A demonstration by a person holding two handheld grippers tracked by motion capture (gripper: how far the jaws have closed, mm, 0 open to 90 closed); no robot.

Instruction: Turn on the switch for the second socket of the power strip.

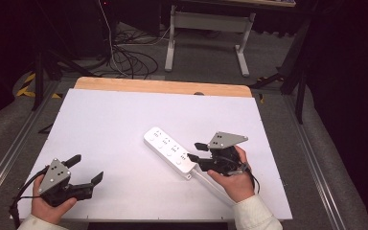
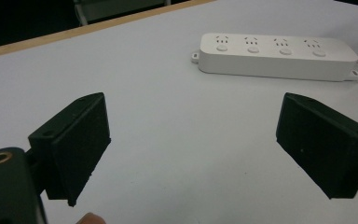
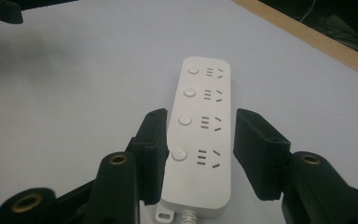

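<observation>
A white board was seen laid over a table, with a strip of bare wood left showing along the far edge. A white power strip was found lying flat on the board, right of centre and set at a slant, with four sockets and four round buttons on its top face and its white cord led off from the near end toward the board's front edge. The right gripper was held in the person's right hand at the strip's near end; in the right gripper view its jaws were seen parted and set to either side of the strip's cord end, the left jaw close against the casing and the right one just beside it, though whether either was pressed on could not be told. The left gripper was held in the left hand near the board's front left corner, its jaws spread wide with nothing between them, well apart from the strip. Wide bare board was left open between the two grippers and across the whole far half. No containers were seen on the board.
</observation>
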